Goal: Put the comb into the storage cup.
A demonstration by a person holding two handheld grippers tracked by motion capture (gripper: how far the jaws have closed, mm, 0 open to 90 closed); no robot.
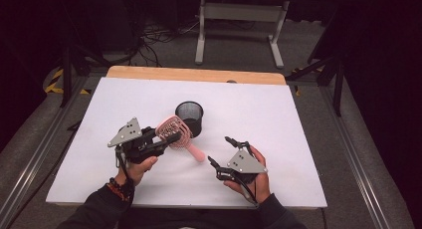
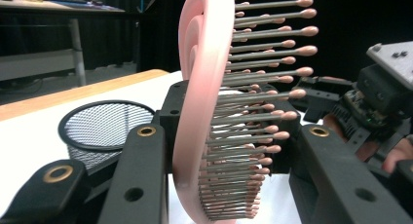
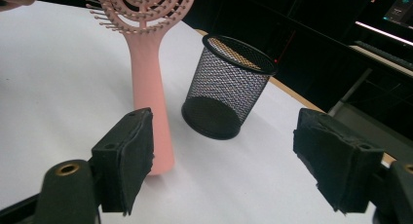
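While the high view is showing both hands, the left gripper view is revealing the pink hairbrush (image 2: 204,112) edge-on, bristles sticking sideways. Just beside the black mesh cup (image 1: 189,117), the left gripper (image 1: 171,138) is pinching the brush head, while the right gripper (image 1: 219,150) is hanging spread, gripping nothing. Nothing is lying inside the cup.

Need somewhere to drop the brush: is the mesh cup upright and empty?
Upright and empty: the mesh cup stands on its base, its bare bottom showing.
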